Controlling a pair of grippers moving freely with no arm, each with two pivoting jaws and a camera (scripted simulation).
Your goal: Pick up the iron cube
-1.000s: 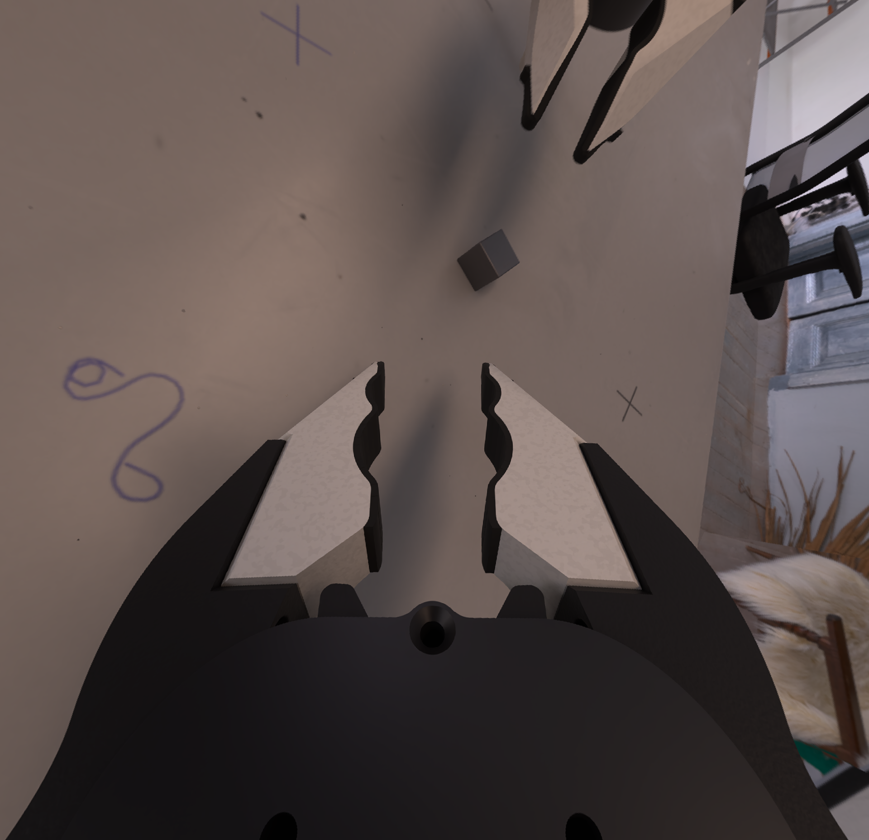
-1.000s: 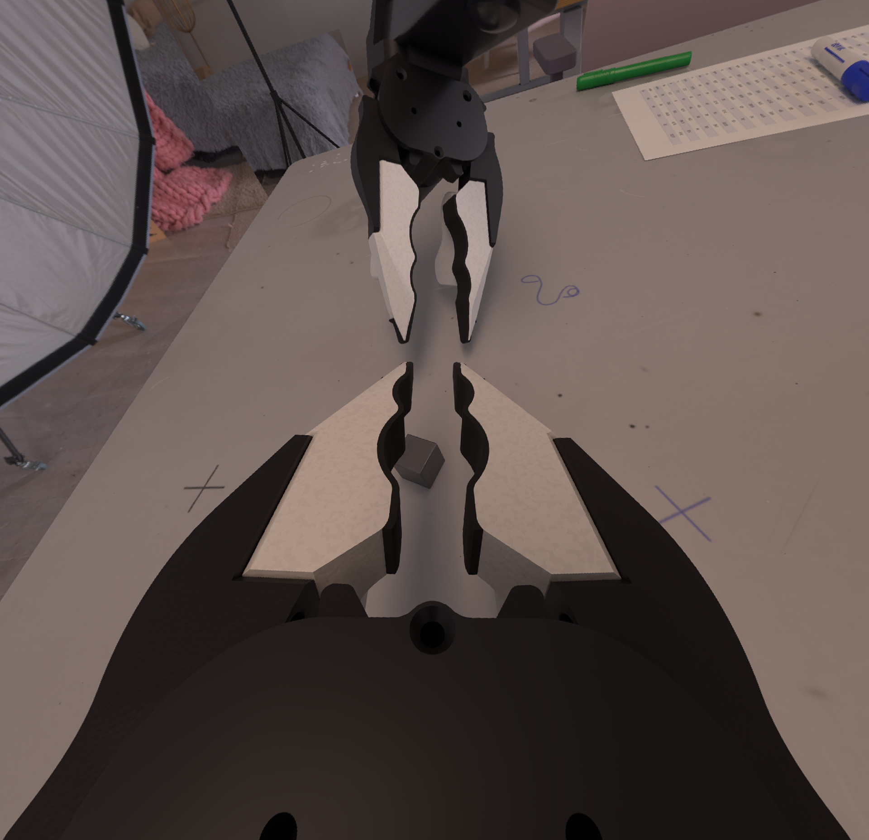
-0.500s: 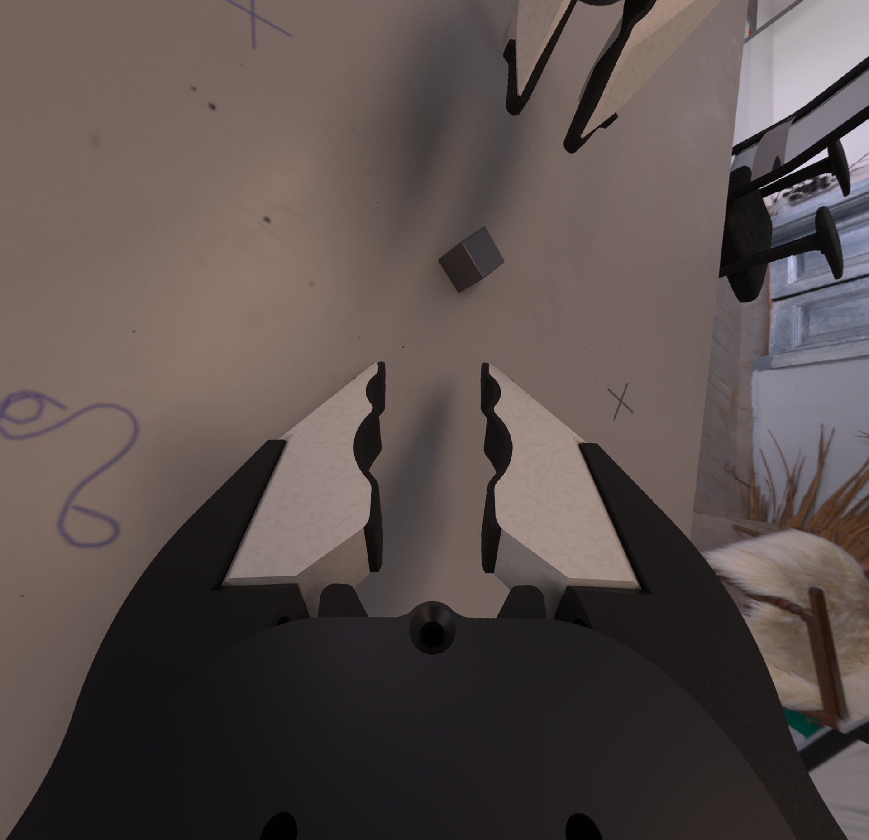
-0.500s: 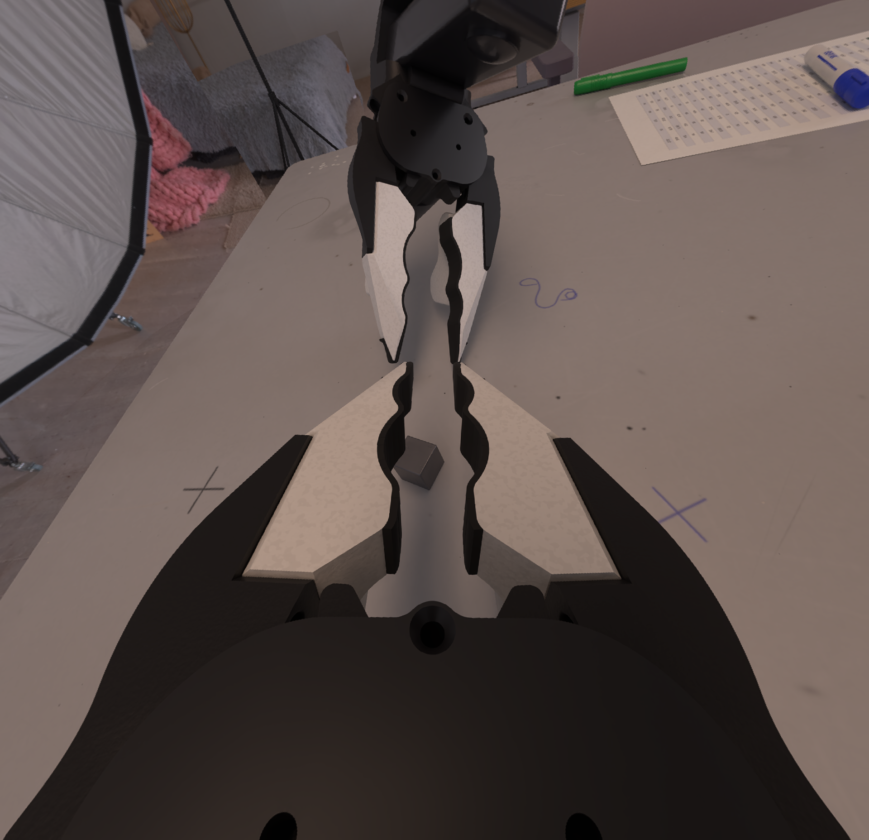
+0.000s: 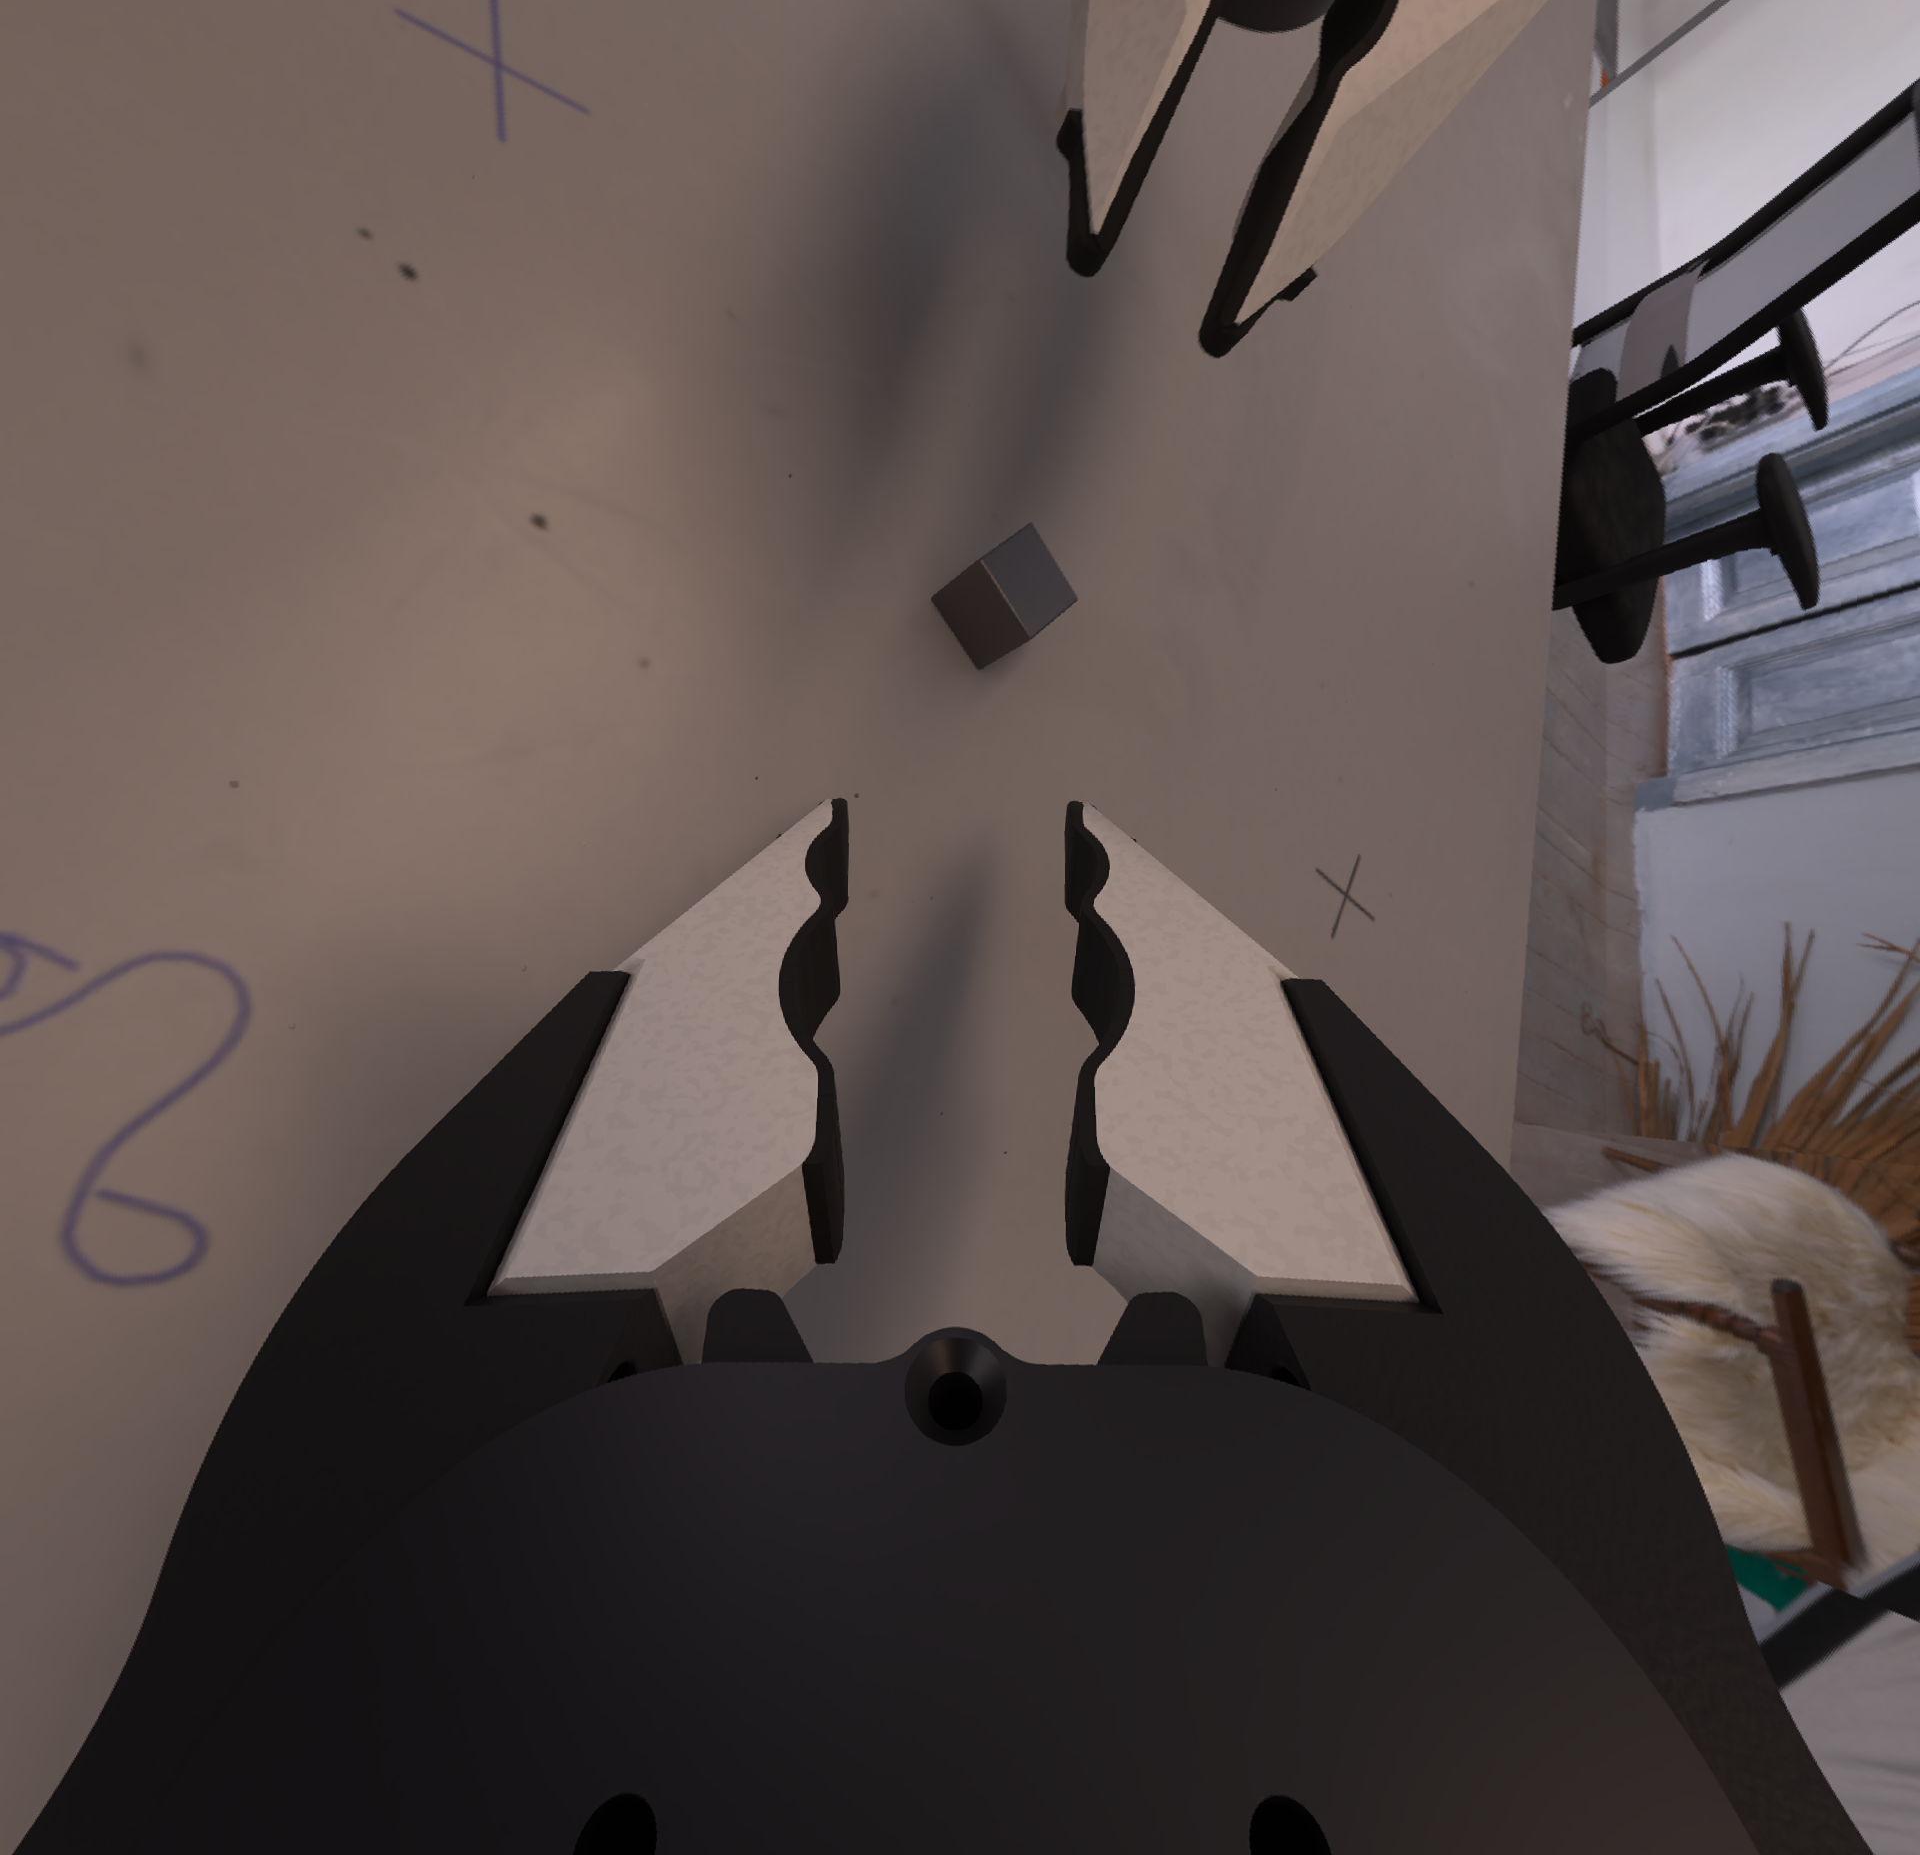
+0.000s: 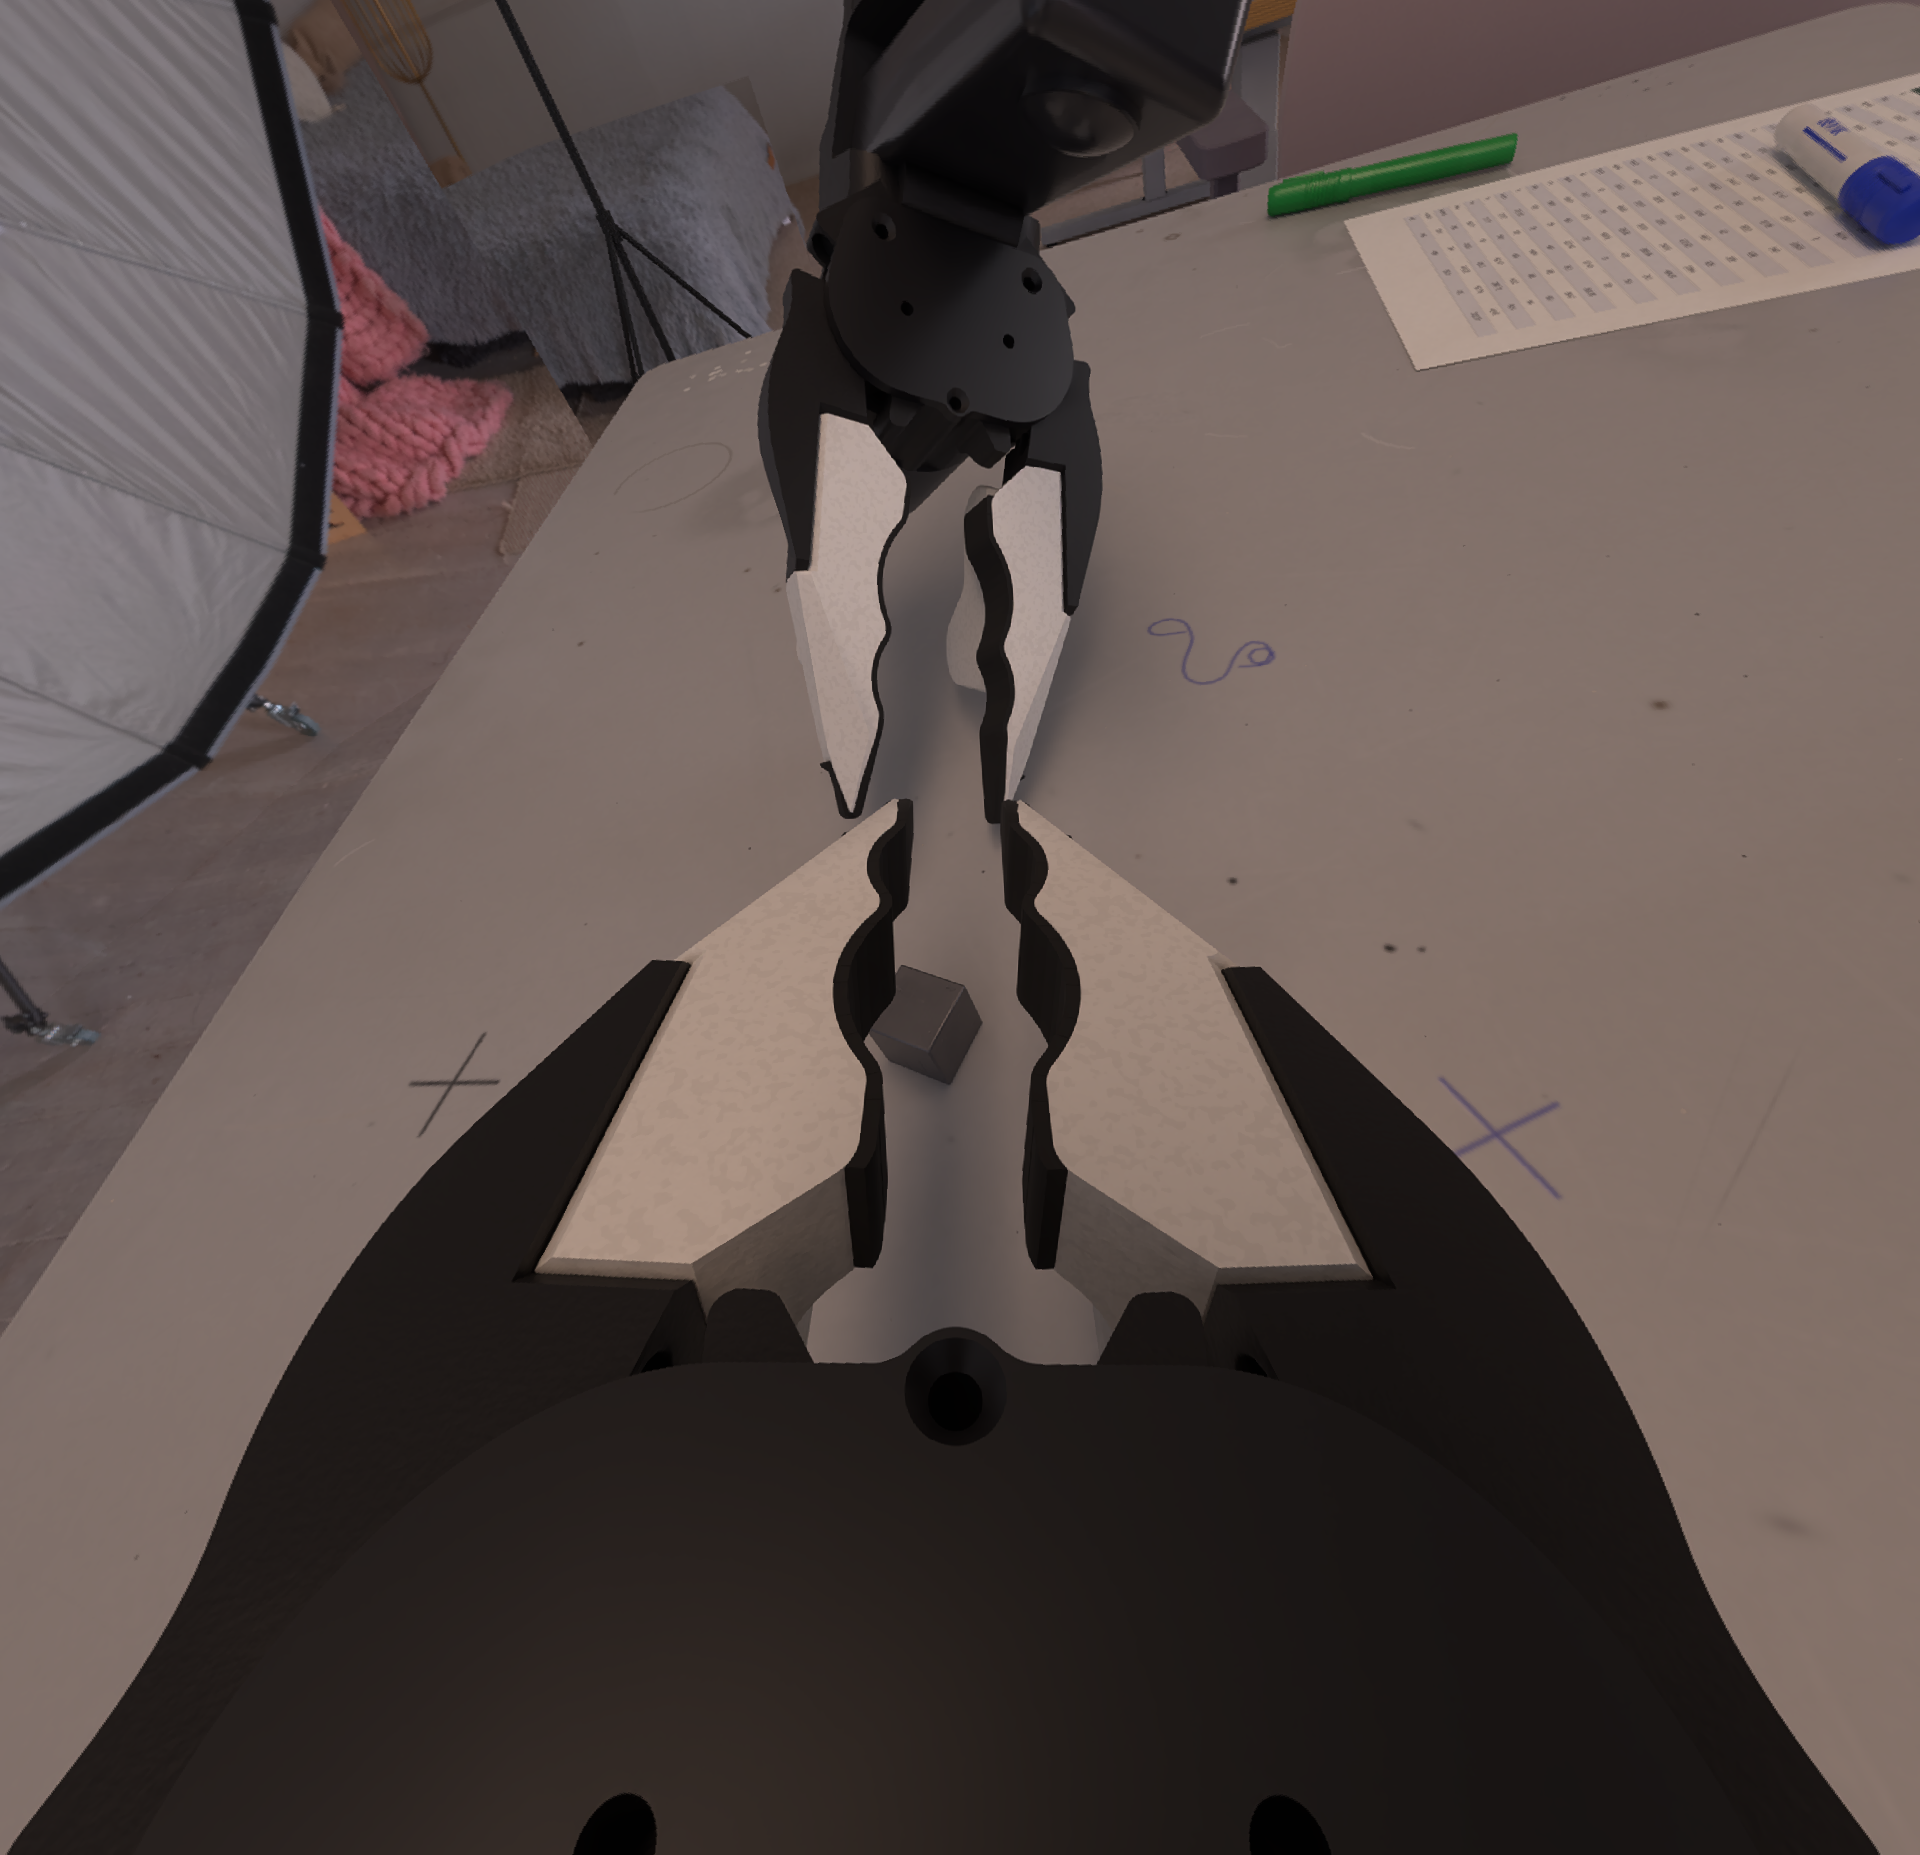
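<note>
Pointing down at the table from above, the left claw has its two fingers spread, nothing between them. The iron cube sits on the table a little ahead of that claw's tips, clear of them, turned so one corner faces the camera. Beyond the cube in the same view, the right claw reaches in from the top edge, its tips slanting down toward the table.

From the right wrist view, the right claw is tilted forward and low over the table, its fingers spread apart. The iron cube shows in the gap between them, lying on the table nearer the finger on the left of the picture; whether that finger touches it is hard to tell, since the cube may simply lie below the fingers. The left claw hangs opposite, pointing steeply downward with its tips close to the right claw's tips in the picture, its black body and camera block rising above.

Pen marks dot the table: a blue cross, a black cross, a blue squiggle. Far back lie a green marker and a printed sheet with a blue-capped tube on it.
</note>
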